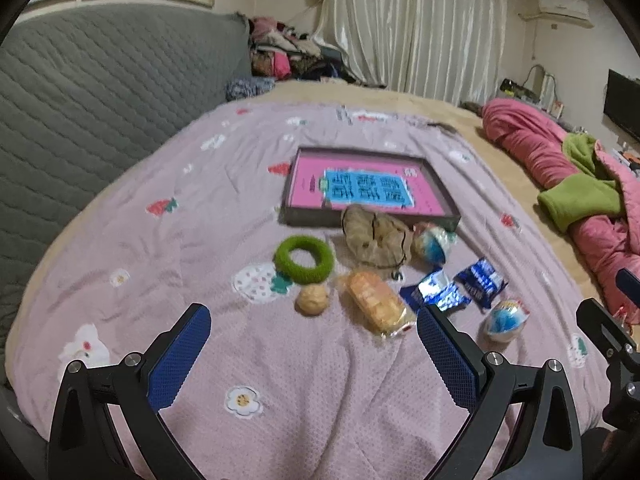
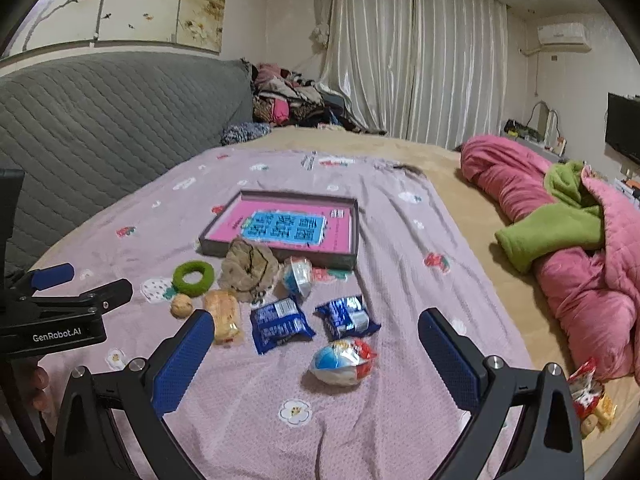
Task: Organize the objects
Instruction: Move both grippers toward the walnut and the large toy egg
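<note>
Meanwhile we held both grippers above the near edge of the bed, each spread wide and holding nothing: the left gripper (image 1: 314, 328) hung over the left part of the cluster, the right gripper (image 2: 316, 334) over its right part. Ahead of us on the pink blanket (image 1: 160, 240) lay the things to sort. The shallow box (image 2: 280, 228) with its pink and blue lining sat farthest, flat, its long axis running left to right. Touching its near wall was a crumpled tan pouch (image 2: 250, 270), with a green ring (image 2: 193, 278) lying flat just to its left and a blue-and-white egg-shaped snack (image 2: 298, 276) to its right, tilted with its long axis pointing away from us. Nearer came a small round bun (image 2: 181, 306) and a wrapped bread loaf (image 2: 224, 318), the loaf's long axis running near to far. Right of the loaf two blue snack packets (image 2: 280, 324) lay side by side, slightly apart, angled towards the far right. Nearest of all, a second egg-shaped snack (image 2: 344, 362) lay on its side, long axis left to right. A grey quilted headboard (image 2: 100, 112) stood on the left, pale curtains (image 2: 400, 60) hung at the far wall, and a rumpled pink quilt (image 2: 580, 280) with a green lining was heaped on the right.
</note>
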The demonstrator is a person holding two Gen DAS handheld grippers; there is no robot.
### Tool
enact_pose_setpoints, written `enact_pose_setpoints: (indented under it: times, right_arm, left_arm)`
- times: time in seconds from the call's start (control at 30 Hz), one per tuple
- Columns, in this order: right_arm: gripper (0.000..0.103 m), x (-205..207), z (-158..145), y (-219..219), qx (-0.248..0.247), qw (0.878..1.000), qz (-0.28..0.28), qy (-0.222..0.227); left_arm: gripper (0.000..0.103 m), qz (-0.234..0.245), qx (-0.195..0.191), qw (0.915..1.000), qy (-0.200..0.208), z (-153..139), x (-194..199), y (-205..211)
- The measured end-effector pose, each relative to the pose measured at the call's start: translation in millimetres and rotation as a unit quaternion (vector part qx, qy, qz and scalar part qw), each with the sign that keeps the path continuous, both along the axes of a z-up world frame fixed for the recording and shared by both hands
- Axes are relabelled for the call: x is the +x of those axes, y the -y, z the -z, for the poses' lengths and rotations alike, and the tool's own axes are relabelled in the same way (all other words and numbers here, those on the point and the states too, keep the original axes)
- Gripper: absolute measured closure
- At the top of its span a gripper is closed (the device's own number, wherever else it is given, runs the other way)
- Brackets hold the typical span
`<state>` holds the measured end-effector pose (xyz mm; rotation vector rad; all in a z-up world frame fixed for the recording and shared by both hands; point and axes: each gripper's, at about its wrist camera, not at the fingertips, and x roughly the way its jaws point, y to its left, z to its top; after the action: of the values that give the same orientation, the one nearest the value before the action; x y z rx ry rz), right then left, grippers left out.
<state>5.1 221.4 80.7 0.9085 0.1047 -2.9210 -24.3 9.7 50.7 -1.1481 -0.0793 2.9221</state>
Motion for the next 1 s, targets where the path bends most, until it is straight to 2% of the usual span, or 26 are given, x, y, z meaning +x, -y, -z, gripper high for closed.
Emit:
enact_pose_setpoints:
  times: [0.27,0.57,0.8,1.0]
  right_arm:
    - [0.000,-12.2,34.9,-5.6,-0.002,1.000,0.002,0.030]
    - [0.000,-28.6,67.7,-16.2,-0.015,0.998,0.015,0.058]
    - [0.000,-42.1,91.3,-17.9,0.003,0.997,0.035,0.072]
    - [0.000,-50.6,104.6,-27.0,-0.014,0.994,0.060,0.085]
  left_arm:
    - [0.000,0.006,-0.003,0.9996,0.027,40.1,-14.6,-3.3]
    - [0.000,0.008,0.017,0.9986,0.049,78.2,-37.9,6.3]
    - [0.000,-0.001,0.028,0.9979,0.058,96.1,-58.4,9.9]
    - [0.000,0.006,0.011,0.9986,0.051,105.6,-69.0,5.2]
